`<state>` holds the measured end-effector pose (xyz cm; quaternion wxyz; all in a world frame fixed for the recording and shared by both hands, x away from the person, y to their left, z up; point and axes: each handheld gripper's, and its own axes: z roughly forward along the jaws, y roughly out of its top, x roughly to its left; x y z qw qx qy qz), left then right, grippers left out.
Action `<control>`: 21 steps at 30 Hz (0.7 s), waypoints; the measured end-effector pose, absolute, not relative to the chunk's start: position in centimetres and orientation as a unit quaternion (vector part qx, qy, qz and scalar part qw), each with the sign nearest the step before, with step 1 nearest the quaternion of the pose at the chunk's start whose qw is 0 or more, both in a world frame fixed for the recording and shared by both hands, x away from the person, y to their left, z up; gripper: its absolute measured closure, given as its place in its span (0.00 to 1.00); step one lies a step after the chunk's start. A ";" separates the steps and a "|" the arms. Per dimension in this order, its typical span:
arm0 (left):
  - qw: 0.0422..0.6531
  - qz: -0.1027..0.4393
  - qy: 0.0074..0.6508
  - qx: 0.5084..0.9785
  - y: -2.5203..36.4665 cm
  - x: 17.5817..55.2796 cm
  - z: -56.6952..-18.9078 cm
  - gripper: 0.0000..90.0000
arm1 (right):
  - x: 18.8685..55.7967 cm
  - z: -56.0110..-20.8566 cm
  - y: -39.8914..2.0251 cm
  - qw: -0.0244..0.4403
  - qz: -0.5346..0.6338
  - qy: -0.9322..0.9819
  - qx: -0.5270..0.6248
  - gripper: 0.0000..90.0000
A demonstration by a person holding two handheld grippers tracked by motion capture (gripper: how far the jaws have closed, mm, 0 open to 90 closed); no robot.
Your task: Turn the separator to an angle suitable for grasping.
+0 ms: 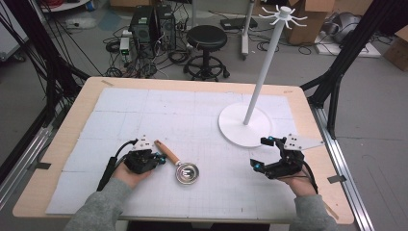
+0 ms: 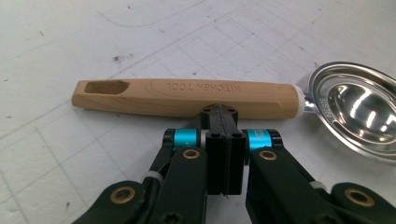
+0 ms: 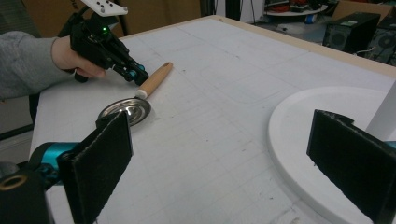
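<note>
From the high view, a wooden-handled metal strainer (image 1: 177,164) lies on the tabletop (image 1: 57,159) just beside the left hand-held gripper (image 1: 160,159), while the right hand-held gripper (image 1: 260,153) is released, holding nothing, near the white stand (image 1: 245,126).

The left gripper view shows its jaws clenched together, empty, tips at the handle (image 2: 184,97), which reads "KITCHEN TOOL". The strainer is probably light and stiff; the handle offers better purchase than the slick bowl (image 2: 359,107).

The right gripper view shows the strainer well apart from its wide-spread jaws.
</note>
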<state>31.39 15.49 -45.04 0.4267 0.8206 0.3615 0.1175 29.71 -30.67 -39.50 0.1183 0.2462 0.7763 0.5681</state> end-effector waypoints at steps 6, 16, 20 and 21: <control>0.428 0.132 0.346 0.825 14.7 31.4 -44.1 1.00 | 29.8 -39.5 -30.8 0.118 0.570 0.774 0.249 0.07; 0.443 0.121 0.327 0.826 12.6 32.2 -43.2 1.00 | 29.7 -39.5 -30.6 0.117 0.567 0.777 0.249 0.07; 0.442 0.114 0.318 0.831 11.5 32.7 -43.2 1.00 | 29.8 -39.5 -30.7 0.118 0.567 0.777 0.249 0.07; 0.442 0.114 0.318 0.831 11.5 32.7 -43.2 1.00 | 29.8 -39.5 -30.7 0.118 0.567 0.777 0.249 0.07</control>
